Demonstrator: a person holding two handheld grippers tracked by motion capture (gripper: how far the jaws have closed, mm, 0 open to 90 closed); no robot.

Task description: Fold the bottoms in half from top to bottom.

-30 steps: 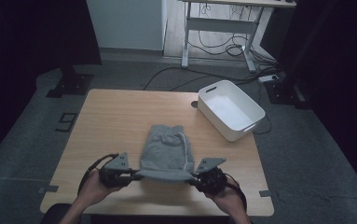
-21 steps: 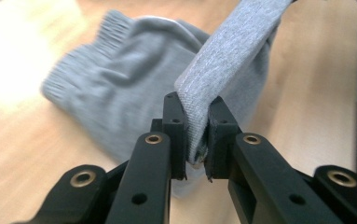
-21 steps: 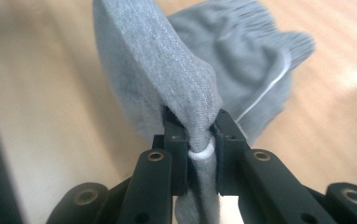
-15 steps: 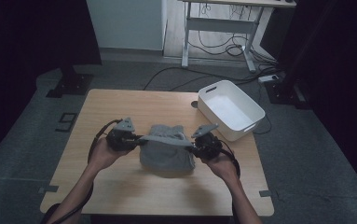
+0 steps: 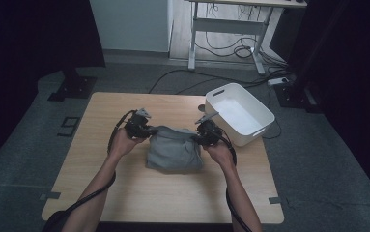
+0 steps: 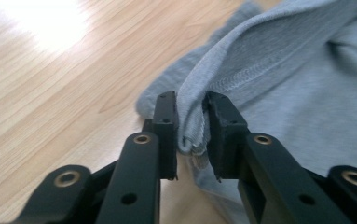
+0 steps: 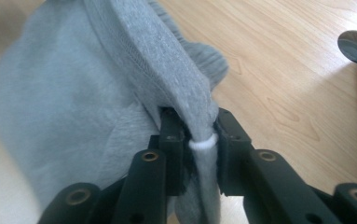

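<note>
A grey garment (image 5: 175, 150) lies folded in the middle of the wooden table (image 5: 173, 203). My left gripper (image 5: 149, 130) is at its far left corner and my right gripper (image 5: 198, 135) at its far right corner. In the left gripper view the hemmed edge of the garment (image 6: 306, 93) runs between the jaws of the left gripper (image 6: 192, 107), still raised off the wood. In the right gripper view a fold of the garment (image 7: 73, 93) with a white strip sits between the jaws of the right gripper (image 7: 195, 116). Both pairs of jaws have just been opening a little, with cloth still touching both pads.
A white plastic bin (image 5: 264, 116) stands at the table's far right corner, close to my right hand. A small grey disc (image 7: 355, 44) lies on the wood beside it. Bare wood lies to the left of the garment and toward the near edge.
Both hands have carried the garment's near edge away from the person, over the rest of it, to the far side. The garment now lies folded and shorter.
</note>
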